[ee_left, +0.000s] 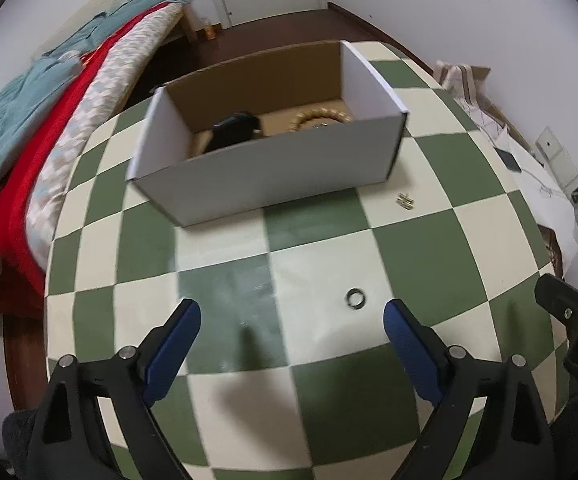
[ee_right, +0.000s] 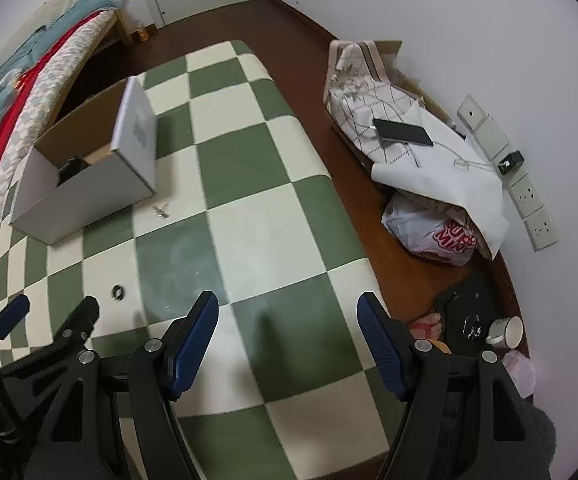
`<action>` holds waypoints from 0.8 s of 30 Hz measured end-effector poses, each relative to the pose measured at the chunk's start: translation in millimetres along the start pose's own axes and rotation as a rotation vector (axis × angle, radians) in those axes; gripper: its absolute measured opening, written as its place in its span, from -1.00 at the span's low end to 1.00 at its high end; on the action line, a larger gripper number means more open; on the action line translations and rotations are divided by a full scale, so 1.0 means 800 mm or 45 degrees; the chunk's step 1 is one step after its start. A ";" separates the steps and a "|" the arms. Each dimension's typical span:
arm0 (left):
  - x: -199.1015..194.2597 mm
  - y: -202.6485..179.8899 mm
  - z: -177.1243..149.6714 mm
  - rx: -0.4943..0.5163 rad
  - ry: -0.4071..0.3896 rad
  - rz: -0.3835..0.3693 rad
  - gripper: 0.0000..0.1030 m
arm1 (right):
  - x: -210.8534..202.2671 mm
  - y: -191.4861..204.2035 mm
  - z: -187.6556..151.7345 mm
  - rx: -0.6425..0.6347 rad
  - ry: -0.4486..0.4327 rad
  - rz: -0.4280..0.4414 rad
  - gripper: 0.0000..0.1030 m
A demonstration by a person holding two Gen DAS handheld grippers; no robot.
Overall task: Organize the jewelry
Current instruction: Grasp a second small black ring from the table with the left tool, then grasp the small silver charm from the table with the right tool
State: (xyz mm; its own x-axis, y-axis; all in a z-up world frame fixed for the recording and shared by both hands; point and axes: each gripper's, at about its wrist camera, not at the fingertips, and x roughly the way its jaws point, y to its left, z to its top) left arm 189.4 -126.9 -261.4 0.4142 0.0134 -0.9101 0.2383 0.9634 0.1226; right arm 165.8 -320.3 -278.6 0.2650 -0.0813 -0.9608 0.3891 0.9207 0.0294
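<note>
A small dark ring [ee_left: 356, 298] [ee_right: 118, 292] lies on the green-and-cream checkered tabletop [ee_left: 321, 240] [ee_right: 249, 200]. My left gripper [ee_left: 292, 320] hangs open above the table, the ring just ahead of its right finger [ee_left: 405, 332]. A small gold-coloured piece [ee_left: 405, 201] [ee_right: 161, 211] lies near the front right corner of an open cardboard box [ee_left: 269, 176] [ee_right: 85, 196]. Inside the box are a black item [ee_left: 233, 132] [ee_right: 72, 168] and a gold beaded bracelet [ee_left: 321, 118]. My right gripper [ee_right: 288, 312] is open over the table's right part, nothing between its fingers.
A bed with teal and red covers [ee_left: 29, 128] stands left of the table. On the floor at the right lie cloth bundles with a phone [ee_right: 403, 132], a plastic bag [ee_right: 433, 232], a mug [ee_right: 507, 330] and wall sockets [ee_right: 529, 200]. A person's toes [ee_right: 429, 326] show beside the table edge.
</note>
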 end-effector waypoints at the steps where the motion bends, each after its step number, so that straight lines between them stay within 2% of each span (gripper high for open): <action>1: 0.003 -0.003 0.001 0.011 0.002 0.001 0.77 | 0.005 -0.001 0.003 0.002 0.004 -0.006 0.43; 5: 0.021 -0.016 0.006 0.047 0.032 0.002 0.25 | 0.021 -0.004 0.010 0.008 0.018 -0.014 0.43; 6: 0.025 -0.017 0.006 0.051 0.041 0.003 -0.03 | 0.023 -0.004 0.012 0.009 0.020 -0.013 0.43; 7: 0.029 -0.017 0.007 0.053 0.047 -0.009 -0.11 | 0.026 -0.003 0.014 0.012 0.023 -0.011 0.43; 8: 0.029 -0.017 0.007 0.050 0.032 -0.025 -0.34 | 0.027 -0.004 0.016 0.014 0.024 -0.010 0.43; 9: 0.032 -0.017 0.007 0.059 0.036 0.009 -0.73 | 0.029 -0.003 0.017 0.013 0.024 -0.010 0.43; 10: 0.033 -0.017 0.008 0.061 0.028 0.006 -0.85 | 0.029 -0.002 0.019 0.012 0.023 -0.010 0.43; 12: 0.034 -0.011 0.009 0.042 0.030 0.000 -0.87 | 0.030 0.000 0.022 0.007 0.020 -0.007 0.43; 13: 0.035 -0.005 0.010 0.031 0.031 0.004 -0.96 | 0.029 0.002 0.024 0.006 0.015 -0.003 0.43; 21: 0.029 0.059 0.002 -0.110 0.038 0.013 -0.96 | 0.024 0.016 0.036 0.002 -0.012 0.040 0.43; 24: 0.022 0.078 -0.002 -0.139 0.029 0.032 -0.97 | 0.030 0.029 0.042 -0.011 -0.011 0.121 0.43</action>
State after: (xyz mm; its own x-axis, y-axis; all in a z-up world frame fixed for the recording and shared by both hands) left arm 210.5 -66.1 -270.4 0.3985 0.0428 -0.9162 0.1301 0.9862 0.1027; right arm 210.5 -313.8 -291.5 0.3077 0.0032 -0.9515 0.3545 0.9276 0.1177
